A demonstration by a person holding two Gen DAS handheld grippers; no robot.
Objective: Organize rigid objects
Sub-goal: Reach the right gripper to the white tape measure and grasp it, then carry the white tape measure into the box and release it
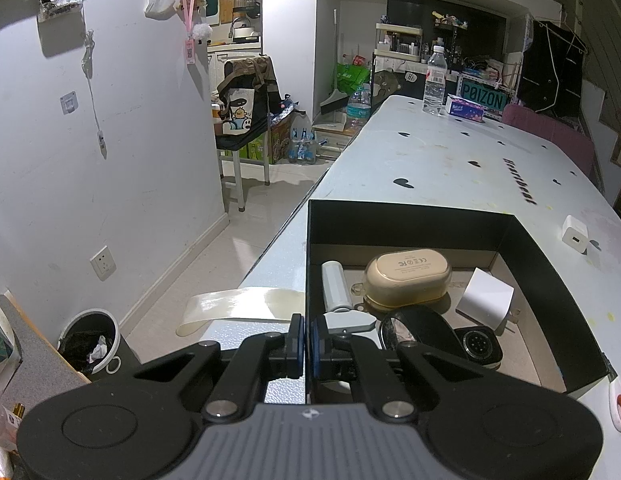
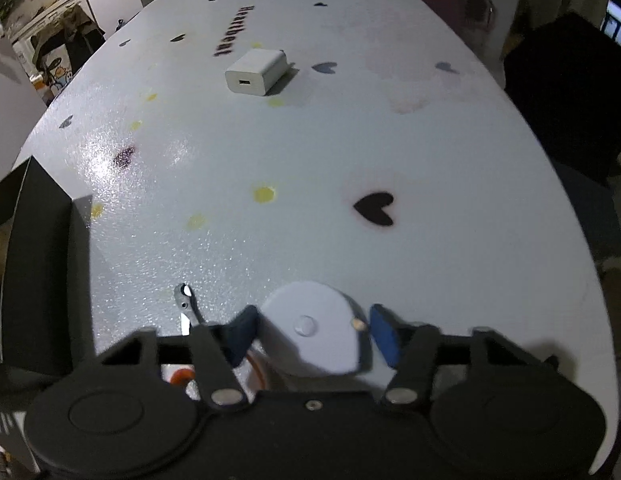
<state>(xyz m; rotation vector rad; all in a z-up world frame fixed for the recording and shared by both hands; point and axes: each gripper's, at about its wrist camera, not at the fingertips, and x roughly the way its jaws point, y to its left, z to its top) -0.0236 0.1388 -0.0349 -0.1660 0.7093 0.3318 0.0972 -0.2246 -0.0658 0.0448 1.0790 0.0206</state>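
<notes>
A black open box [image 1: 542, 280] stands on the white table and holds a beige case [image 1: 408, 280], a white cylinder [image 1: 336, 286], a white charger [image 1: 486, 302], a black tape roll [image 1: 422, 328] and a round black part [image 1: 478, 346]. My left gripper [image 1: 307, 346] is shut on the box's left wall at its near corner. My right gripper [image 2: 310, 330] has its jaws around a round white device [image 2: 314, 330] with orange trim, low over the table; contact is unclear. A white USB charger [image 2: 256, 72] lies further ahead; it also shows in the left wrist view [image 1: 575, 235].
The box's wall [image 2: 42, 276] stands left of my right gripper. A water bottle [image 1: 434, 80] and tissue box [image 1: 466, 109] stand at the table's far end. A waste bin [image 1: 90, 344] sits on the floor at left. A dark chair [image 2: 570, 112] stands at the right.
</notes>
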